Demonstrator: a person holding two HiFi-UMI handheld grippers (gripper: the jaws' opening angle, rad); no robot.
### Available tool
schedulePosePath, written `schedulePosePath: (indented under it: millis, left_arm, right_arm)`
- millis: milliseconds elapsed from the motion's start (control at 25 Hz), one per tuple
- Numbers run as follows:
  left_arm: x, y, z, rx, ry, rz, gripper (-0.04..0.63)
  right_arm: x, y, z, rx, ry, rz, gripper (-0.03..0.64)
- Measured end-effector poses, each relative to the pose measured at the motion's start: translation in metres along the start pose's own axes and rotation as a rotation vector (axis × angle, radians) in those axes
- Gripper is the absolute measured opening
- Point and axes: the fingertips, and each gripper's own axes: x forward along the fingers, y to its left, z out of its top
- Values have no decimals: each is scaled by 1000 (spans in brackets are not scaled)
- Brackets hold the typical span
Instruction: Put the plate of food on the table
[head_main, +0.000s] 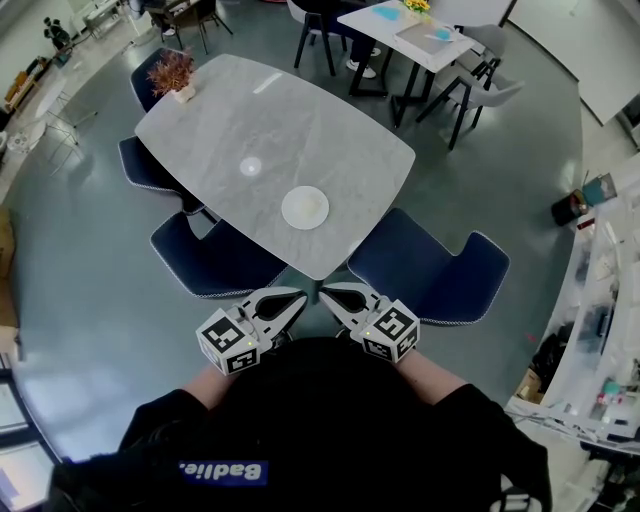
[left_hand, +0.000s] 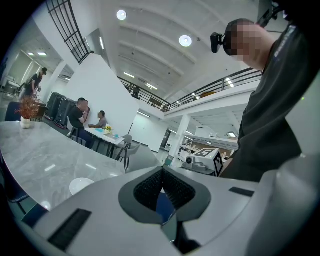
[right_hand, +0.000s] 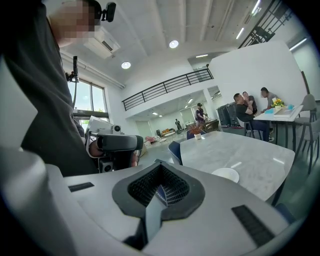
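Observation:
A white plate (head_main: 305, 207) with pale food on it lies on the grey marble table (head_main: 250, 120), near the table's close corner. It also shows as a small white disc in the left gripper view, plate (left_hand: 81, 185), and in the right gripper view, plate (right_hand: 225, 174). My left gripper (head_main: 298, 298) and right gripper (head_main: 328, 294) hang close to my chest, short of the table, tips turned toward each other. Both are shut with nothing between the jaws, as the left gripper (left_hand: 161, 172) and right gripper (right_hand: 159, 176) show in their own views.
Blue chairs stand at the table's near corner, one chair (head_main: 428, 265) to the right and another chair (head_main: 212, 258) to the left. A potted plant (head_main: 172, 74) sits at the table's far end. Several people sit at a white table (head_main: 405, 32) beyond. Shelving lines the right wall.

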Motion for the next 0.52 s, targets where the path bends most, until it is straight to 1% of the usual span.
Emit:
schedulePosePath:
  millis: [520]
  left_arm:
    - [2,0,-1,-2,-5,-1,8]
  right_arm:
    - [0,-1,-4,10,6,-2,8]
